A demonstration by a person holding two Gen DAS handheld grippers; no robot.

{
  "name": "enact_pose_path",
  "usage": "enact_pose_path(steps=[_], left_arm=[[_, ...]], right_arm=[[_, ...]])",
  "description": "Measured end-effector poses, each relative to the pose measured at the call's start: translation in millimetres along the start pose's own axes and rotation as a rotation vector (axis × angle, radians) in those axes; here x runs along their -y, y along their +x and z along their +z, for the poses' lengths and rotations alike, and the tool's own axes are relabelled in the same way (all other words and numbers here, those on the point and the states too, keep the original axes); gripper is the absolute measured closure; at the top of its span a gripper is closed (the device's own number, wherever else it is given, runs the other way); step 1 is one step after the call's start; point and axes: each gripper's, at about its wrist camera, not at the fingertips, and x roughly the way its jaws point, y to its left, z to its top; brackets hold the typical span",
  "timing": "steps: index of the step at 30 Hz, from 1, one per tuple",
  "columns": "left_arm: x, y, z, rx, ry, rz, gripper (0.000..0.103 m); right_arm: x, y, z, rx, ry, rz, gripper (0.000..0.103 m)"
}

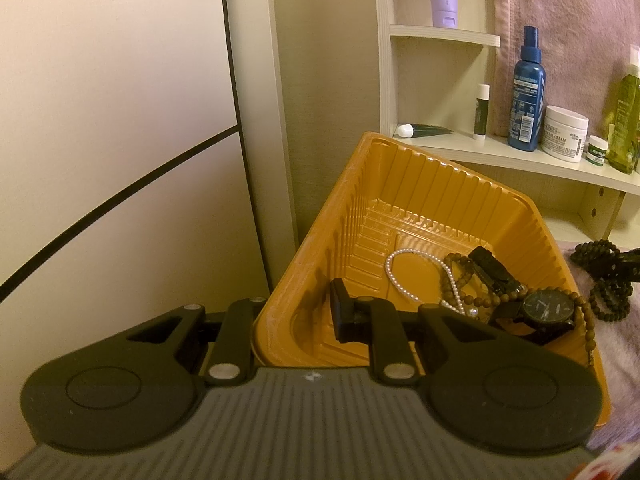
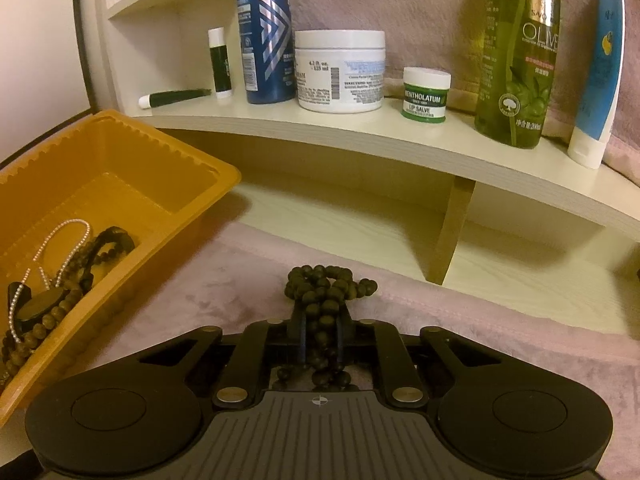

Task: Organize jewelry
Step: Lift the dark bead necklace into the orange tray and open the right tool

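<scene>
- The orange tray [image 1: 404, 184] sits tilted, its near left wall caught between the fingers of the left gripper [image 1: 296, 316]; one finger [image 1: 340, 312] shows inside the tray, the other is hidden outside the wall, so the tongs are clamped on that wall.
- Inside the tray, at its right end, lie a pearl strand [image 1: 400, 276], a brown bead bracelet [image 1: 480, 300] and a black watch [image 1: 548, 310], bunched together; the left half of the tray floor is bare.
- The right gripper [image 2: 320, 332] has its tongs closed on a dark bead bracelet [image 2: 328, 288], loops bulging ahead of the fingertips and hanging behind them.
- It sits low over the pink cloth [image 2: 480, 320], just right of the tray's right rim.
- Ahead, the shelf edge [image 2: 360, 136] overhangs; open cloth lies between it and the gripper.
- On the shelf stand a blue bottle [image 2: 264, 32], a white jar [image 2: 340, 72] and a green bottle [image 2: 516, 60].
</scene>
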Motion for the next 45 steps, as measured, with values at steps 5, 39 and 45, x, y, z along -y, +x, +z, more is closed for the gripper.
enact_pose_path(steps=[5, 39, 45], left_arm=[[0.0, 0.6, -0.1, 0.0, 0.005, 0.001, 0.085], [0.1, -0.7, -0.4, 0.007, 0.003, -0.001, 0.085], [-0.1, -0.4, -0.6, 0.009, -0.002, -0.002, 0.085]], right_arm=[[-0.8, -9.6, 1.4, 0.017, 0.007, 0.003, 0.09], [-32.8, -161.7, 101.3, 0.275, -0.082, 0.151, 0.09], [-47.0, -184.0, 133.3, 0.344, -0.098, 0.21, 0.09]])
